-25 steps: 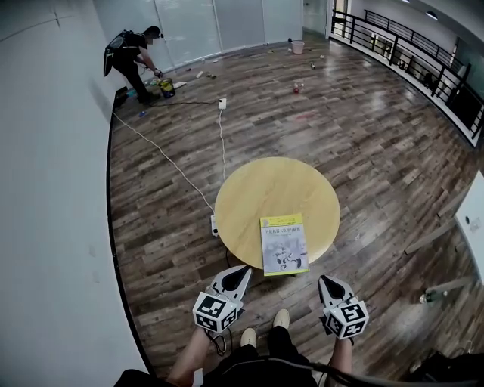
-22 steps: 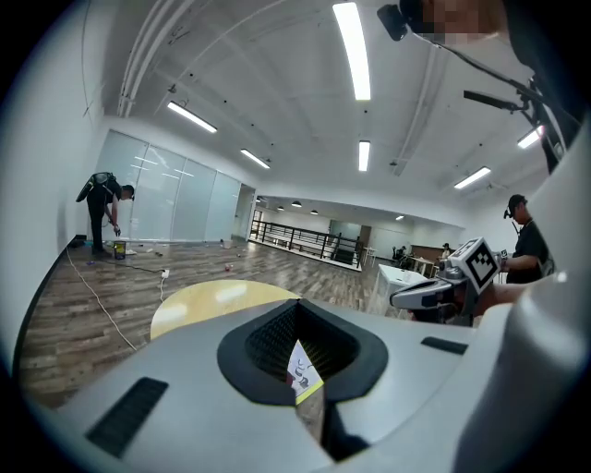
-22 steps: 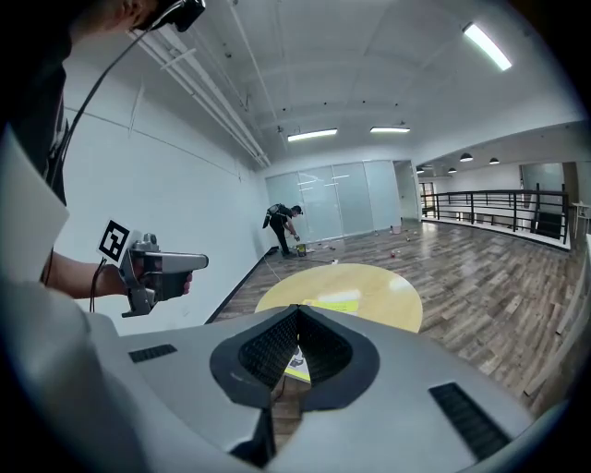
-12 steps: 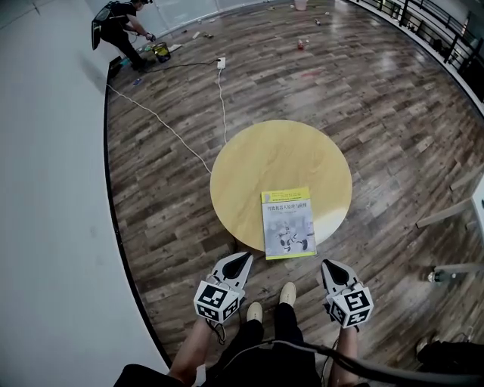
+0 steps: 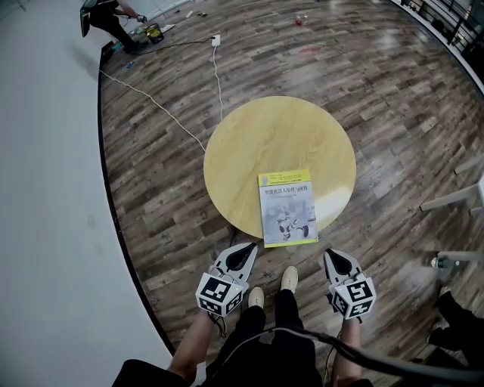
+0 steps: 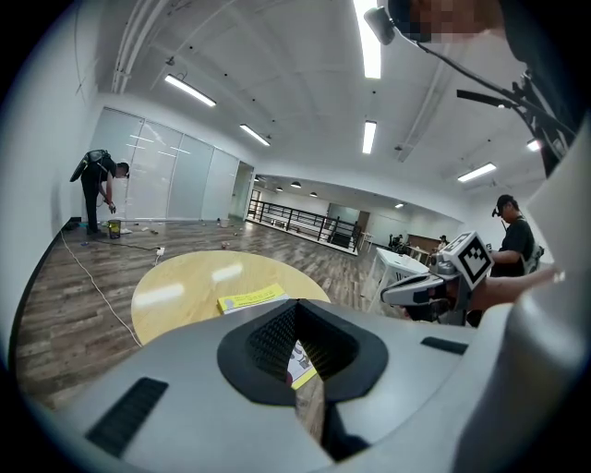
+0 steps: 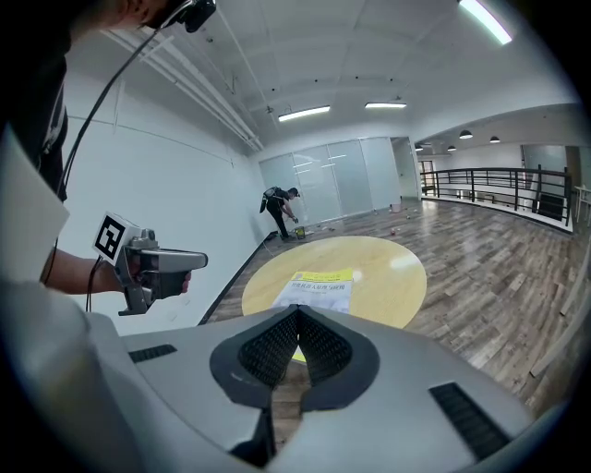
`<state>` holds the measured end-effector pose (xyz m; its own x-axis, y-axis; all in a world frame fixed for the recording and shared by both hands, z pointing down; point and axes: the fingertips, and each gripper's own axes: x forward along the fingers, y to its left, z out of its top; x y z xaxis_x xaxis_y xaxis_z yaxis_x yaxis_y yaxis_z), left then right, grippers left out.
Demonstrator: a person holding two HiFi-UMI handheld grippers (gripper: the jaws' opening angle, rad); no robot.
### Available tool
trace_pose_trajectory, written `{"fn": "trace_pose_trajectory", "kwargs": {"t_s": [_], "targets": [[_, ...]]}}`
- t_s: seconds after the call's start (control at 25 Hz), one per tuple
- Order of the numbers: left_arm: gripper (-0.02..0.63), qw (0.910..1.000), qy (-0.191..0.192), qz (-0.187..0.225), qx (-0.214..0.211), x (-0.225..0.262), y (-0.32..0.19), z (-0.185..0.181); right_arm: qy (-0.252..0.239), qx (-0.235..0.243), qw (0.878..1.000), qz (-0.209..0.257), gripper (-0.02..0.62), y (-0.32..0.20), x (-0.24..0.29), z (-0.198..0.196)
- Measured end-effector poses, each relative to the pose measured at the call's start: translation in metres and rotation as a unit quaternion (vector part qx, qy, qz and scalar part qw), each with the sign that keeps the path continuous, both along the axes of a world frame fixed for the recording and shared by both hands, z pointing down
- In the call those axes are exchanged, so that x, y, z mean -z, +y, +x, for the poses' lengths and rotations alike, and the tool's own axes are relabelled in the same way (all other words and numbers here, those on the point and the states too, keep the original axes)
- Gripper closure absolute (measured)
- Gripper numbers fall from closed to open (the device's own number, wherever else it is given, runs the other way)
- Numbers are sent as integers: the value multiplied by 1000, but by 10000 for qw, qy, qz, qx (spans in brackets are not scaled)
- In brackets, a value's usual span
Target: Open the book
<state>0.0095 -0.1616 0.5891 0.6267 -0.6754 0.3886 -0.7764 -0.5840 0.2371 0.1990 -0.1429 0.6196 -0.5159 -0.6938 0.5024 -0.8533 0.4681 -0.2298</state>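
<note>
While book (image 5: 287, 208) lies at table (image 5: 257, 143) edge, floor (image 5: 378, 91) rings table.

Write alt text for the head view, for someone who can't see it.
A closed book with a yellow-green and white cover lies at the near edge of a round wooden table. Short of it, the person holds the left gripper and the right gripper, both shut and empty.

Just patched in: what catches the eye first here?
A closed book with a yellow-green cover lies at the near edge of the round wooden table. The left gripper and right gripper hang shut short of it, empty. Another person bends down by the far wall.
</note>
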Motion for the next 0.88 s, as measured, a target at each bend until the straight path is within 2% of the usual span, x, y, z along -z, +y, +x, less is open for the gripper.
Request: {"fn": "trace_pose_trajectory", "kwargs": {"t_s": [0.2,0.4,0.56,0.88], "targets": [[607,10000,11,-8,-64,1,3,4,23,-22,10000,-18,592,-6,-5,-2],[607,9999,10,9,-104,2,8,7,310,-34,9995,-88,592,-23,-25,-2],[607,9999,26,-50,-106,-1,13,8,480,16,9986,-235,592,-38,-50,-5],[607,9999,53,-90,-65,-6,14,11,435,-111,9970,-631,592,-57,-92,1]]}}
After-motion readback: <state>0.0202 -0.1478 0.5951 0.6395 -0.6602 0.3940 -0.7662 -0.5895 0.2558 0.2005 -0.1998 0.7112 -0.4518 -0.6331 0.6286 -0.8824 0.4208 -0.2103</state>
